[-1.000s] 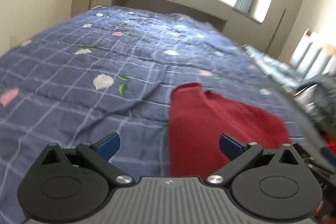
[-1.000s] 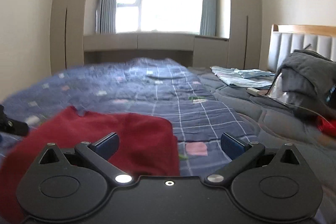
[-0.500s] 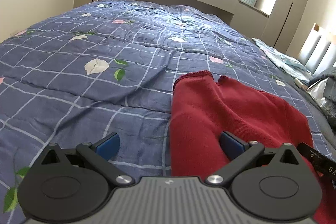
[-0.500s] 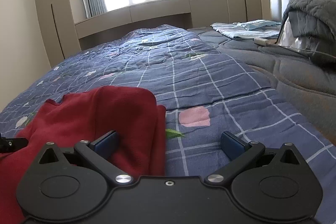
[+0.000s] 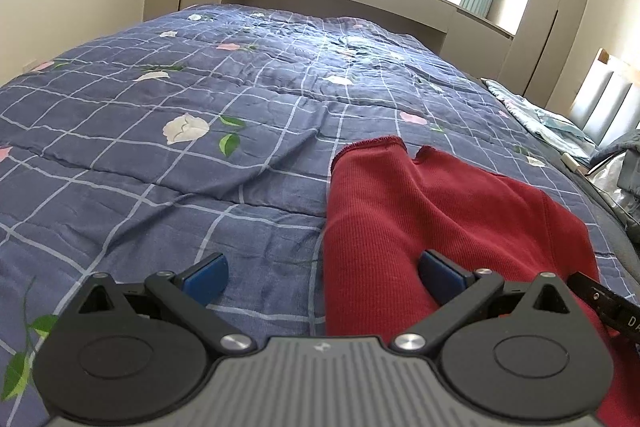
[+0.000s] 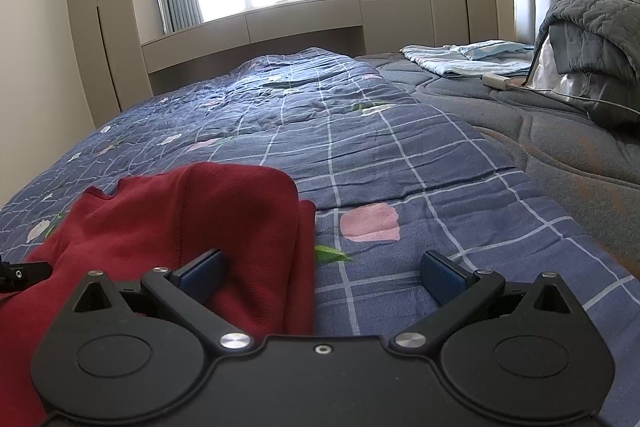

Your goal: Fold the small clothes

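Both tongs point(image 5: 322, 277) point(image 6: 322, 277) spread wide, straddling red garment point(image 5: 420, 211) edges

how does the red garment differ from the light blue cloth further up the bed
The red garment is dark red, ribbed knit, and lies on the blue checked quilt close between both tools; the light blue cloth is pale and lies far off on the grey mattress near the headboard. The red garment has one side turned over on itself; the light blue cloth looks flatter. Both lie loose, ungripped.
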`<state>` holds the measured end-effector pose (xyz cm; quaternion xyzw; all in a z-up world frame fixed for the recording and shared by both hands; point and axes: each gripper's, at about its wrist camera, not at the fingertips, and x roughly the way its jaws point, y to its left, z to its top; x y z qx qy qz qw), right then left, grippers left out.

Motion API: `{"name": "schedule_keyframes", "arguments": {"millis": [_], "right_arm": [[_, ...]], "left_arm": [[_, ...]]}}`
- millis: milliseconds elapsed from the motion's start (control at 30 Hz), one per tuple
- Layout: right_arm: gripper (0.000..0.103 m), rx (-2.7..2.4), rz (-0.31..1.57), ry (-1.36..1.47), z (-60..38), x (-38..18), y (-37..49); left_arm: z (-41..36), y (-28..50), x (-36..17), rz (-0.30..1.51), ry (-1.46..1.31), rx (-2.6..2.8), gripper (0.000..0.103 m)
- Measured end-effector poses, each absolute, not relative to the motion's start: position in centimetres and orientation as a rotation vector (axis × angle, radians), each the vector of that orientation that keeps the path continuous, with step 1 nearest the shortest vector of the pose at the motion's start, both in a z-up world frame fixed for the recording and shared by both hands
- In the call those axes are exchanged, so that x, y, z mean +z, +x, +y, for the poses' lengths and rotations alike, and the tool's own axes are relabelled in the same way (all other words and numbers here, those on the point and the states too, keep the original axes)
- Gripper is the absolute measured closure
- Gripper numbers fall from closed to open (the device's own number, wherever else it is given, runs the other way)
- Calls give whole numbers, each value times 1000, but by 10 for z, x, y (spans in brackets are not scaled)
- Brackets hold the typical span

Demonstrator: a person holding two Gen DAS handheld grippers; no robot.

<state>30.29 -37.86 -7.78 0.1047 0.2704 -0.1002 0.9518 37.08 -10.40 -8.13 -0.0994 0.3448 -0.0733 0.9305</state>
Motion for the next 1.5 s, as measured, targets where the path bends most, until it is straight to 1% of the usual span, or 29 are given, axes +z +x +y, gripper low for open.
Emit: {"name": "schedule_keyframes", "arguments": {"millis": [1300,1500], "right_arm": [[0,-183,550,249,-382,-79,302],[0,-179,547,259,-383,-78,301]], "left_arm": [[-97,373,-86,704,-261,-177,0],[-94,375,-82,728,-267,-183,0]]}}
